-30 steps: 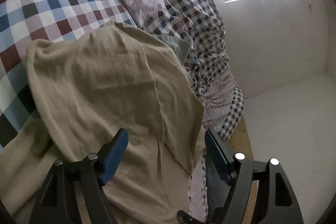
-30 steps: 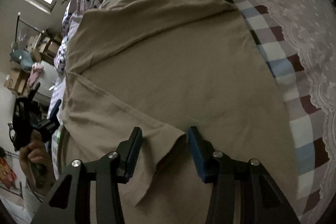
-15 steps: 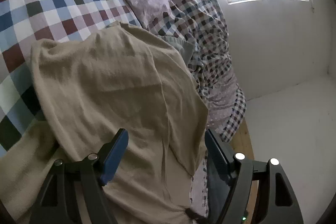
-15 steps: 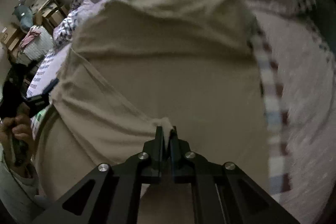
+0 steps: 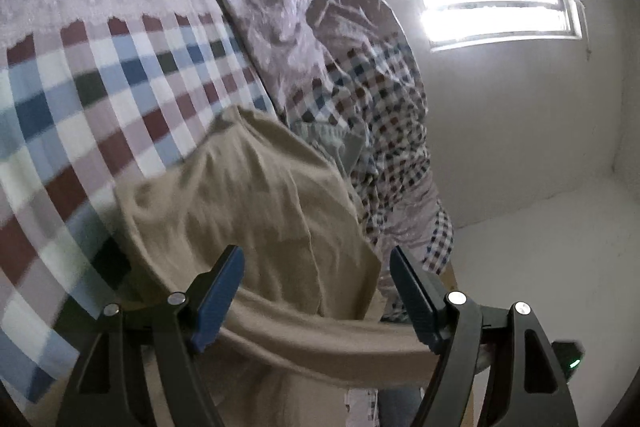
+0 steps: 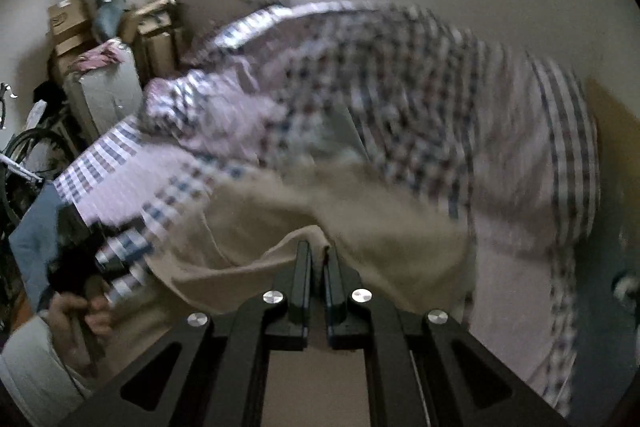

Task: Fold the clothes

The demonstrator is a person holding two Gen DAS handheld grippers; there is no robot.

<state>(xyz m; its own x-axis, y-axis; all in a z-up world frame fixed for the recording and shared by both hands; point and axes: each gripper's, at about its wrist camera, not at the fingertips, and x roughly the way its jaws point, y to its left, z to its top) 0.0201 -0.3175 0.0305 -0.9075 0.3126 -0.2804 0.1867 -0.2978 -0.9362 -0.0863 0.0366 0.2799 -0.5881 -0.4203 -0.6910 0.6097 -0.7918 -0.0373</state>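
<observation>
The bed [image 5: 72, 131] fills most of what I see, spread with a checked sheet [image 5: 120, 83] in blue, maroon and white squares that gives way to a pale lilac dotted band toward the far end. Along its far side lies a rumpled checked duvet [image 5: 352, 75], bunched up and spilling over the edge toward the white wall [image 5: 520, 131]. A bright window [image 5: 492, 7] sits high in that wall. From my right wrist view the room is blurred, but I can make out stacked cardboard boxes [image 6: 68, 27] in the far left corner.

The beige garment [image 5: 248, 211] lies on the checked sheet near the bed's edge, its upper part heaped in soft folds against the duvet. A long band of it is stretched taut across the front of my left gripper [image 5: 316, 291], which stands wide apart, its blue pads [image 5: 218, 291] on either side of the cloth and not closed on it.

My right gripper [image 6: 317, 267] is pinched tight on a fold of the same beige garment, lifting it off the bed so the cloth drapes down on both sides. My left hand [image 6: 80, 311] shows at the lower left of that view
</observation>
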